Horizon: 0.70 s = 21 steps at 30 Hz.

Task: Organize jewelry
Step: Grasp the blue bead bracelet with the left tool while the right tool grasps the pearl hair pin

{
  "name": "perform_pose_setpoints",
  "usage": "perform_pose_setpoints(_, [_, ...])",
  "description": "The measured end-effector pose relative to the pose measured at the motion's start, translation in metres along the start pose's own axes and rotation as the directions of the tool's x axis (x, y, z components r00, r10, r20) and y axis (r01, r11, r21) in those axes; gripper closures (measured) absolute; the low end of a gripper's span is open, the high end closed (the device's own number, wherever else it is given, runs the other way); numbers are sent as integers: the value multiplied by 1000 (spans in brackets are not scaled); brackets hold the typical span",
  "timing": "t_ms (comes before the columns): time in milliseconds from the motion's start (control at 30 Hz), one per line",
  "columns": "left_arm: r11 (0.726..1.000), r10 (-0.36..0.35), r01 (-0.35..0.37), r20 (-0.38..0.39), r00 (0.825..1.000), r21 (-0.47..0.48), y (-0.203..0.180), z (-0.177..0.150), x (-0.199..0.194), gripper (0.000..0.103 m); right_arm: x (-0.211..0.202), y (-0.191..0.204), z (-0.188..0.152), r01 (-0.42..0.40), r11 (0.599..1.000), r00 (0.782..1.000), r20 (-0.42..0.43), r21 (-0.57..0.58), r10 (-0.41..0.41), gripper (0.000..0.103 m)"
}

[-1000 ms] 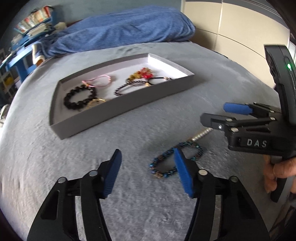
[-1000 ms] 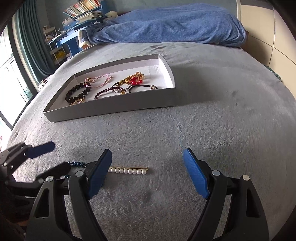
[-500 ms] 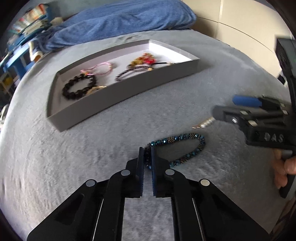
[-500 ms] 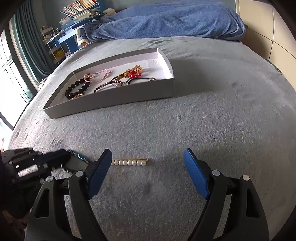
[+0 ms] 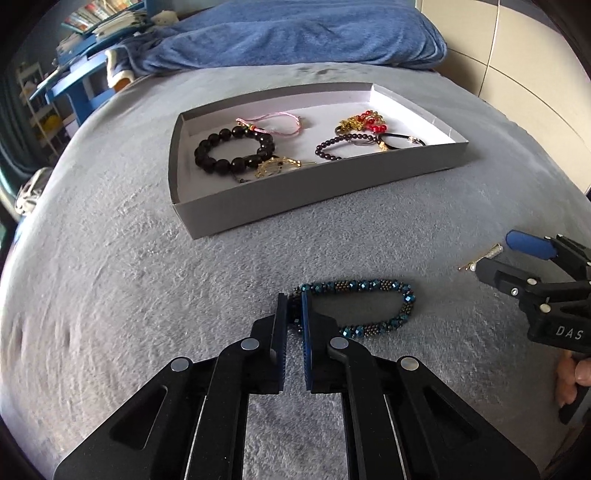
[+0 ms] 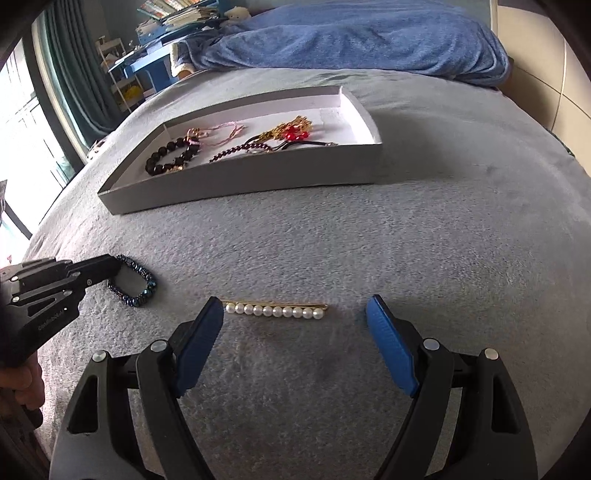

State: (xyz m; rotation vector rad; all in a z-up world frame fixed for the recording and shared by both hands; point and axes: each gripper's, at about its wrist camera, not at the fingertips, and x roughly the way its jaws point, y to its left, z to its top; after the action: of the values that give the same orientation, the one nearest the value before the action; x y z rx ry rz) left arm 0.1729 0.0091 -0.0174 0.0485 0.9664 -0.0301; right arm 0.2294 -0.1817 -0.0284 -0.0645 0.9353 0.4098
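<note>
My left gripper (image 5: pixel 293 306) is shut on the left end of a blue beaded bracelet (image 5: pixel 369 286), whose loop rests on the grey bedspread. It also shows in the right wrist view (image 6: pixel 138 286), with the left gripper (image 6: pixel 110 264) at its end. My right gripper (image 6: pixel 295 314) is open and empty, its fingers either side of a pearl hair clip (image 6: pixel 275 310) lying just ahead. The clip's tip shows in the left wrist view (image 5: pixel 480 258). The grey tray (image 5: pixel 325 195) holds several bracelets, among them a black bead bracelet (image 5: pixel 232 149).
The tray (image 6: pixel 240 181) lies across the middle of the bed. A blue blanket (image 5: pixel 295 33) is heaped at the far end. A blue desk and shelves (image 6: pixel 147 55) stand beyond the bed at the left. A tiled wall (image 5: pixel 517 55) is at the right.
My left gripper has closed on the blue bracelet's end and the bracelet has been pulled straighter. My right gripper has stayed open and come closer to the pearl clip.
</note>
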Motion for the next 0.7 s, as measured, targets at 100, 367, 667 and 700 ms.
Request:
perform_pose_setpoints(100, [1000,3,-3,7,1000,-4,0,0,-1,85,3,4,1,-2,1000,1000,-1,-14,2,21])
perform_pose_setpoints(367, [1000,4,-4,3,1000,19,-7,2,8,70,16,10,3,29,999,1000,-5,-31,-29,17])
perform_pose_setpoints(667, [999,-30,30,21,999,-18,0,2,11,70,12,16,1,49,997,999,18,-66,-47,36])
perform_pose_setpoints(700, [999,-37,38,22,999,-26,1,2,11,70,12,16,2,47,997,999,19,-66,-45,36])
